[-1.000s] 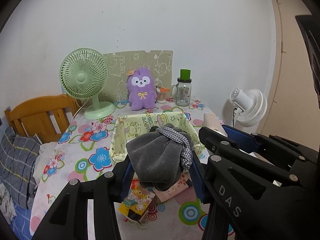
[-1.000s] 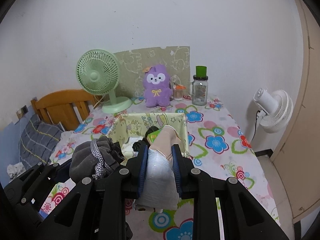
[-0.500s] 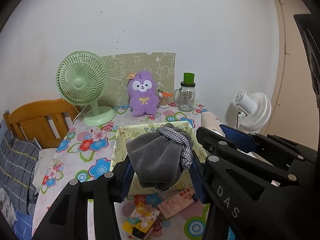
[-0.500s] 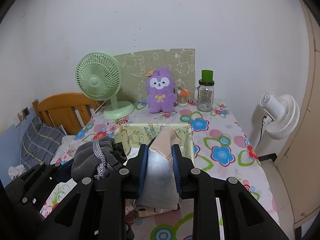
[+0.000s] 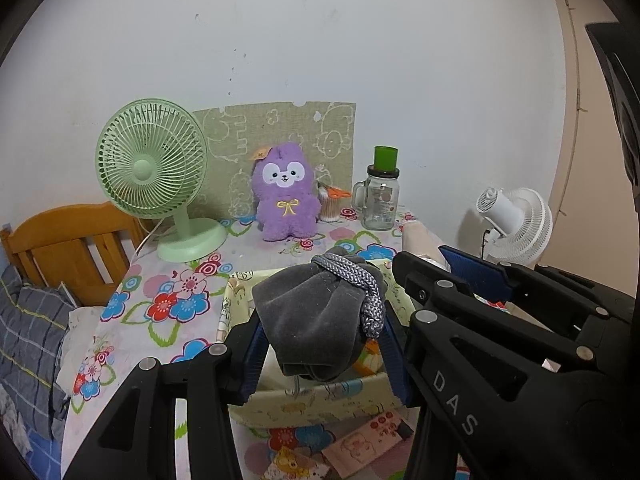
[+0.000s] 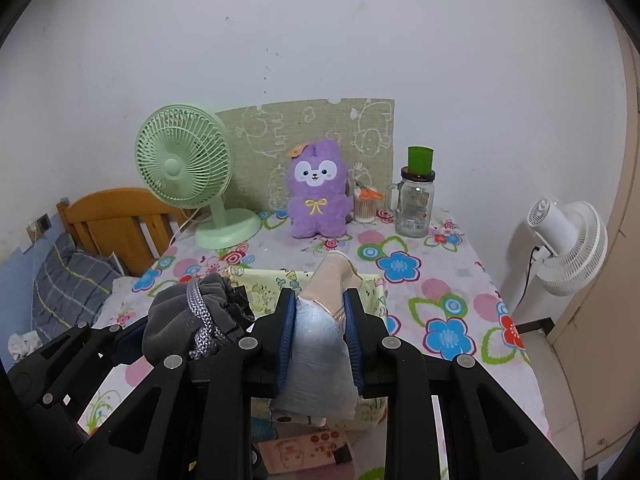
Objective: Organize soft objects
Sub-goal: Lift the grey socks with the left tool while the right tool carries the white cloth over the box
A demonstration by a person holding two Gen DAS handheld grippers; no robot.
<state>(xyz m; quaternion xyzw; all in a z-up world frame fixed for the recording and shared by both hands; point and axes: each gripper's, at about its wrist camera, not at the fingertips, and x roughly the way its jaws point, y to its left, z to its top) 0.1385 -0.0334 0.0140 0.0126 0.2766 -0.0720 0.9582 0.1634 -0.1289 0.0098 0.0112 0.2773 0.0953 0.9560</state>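
My left gripper [image 5: 322, 340] is shut on a grey velvet drawstring pouch [image 5: 316, 320] with a braided grey cord, held above the yellow-green fabric basket [image 5: 320, 404]. My right gripper [image 6: 320, 320] is shut on a plastic-wrapped soft packet [image 6: 318, 344], beige at its far end, held over the same basket [image 6: 376, 296]. The pouch also shows in the right wrist view [image 6: 188, 320], to the left of the right gripper. The basket's inside is mostly hidden by the held things.
A purple plush toy [image 6: 318, 196], a green desk fan [image 6: 188, 176], a glass jar with green lid [image 6: 414, 208] and a cotton-swab cup [image 6: 364, 204] stand at the table's back. Flat cards [image 5: 360, 444] lie in front of the basket. A white fan [image 6: 568, 248] is right; a wooden headboard [image 6: 116, 220] left.
Both grippers have risen and drawn back with their loads still held. The basket now sits lower and nearer in both views, and more of the back wall shows.
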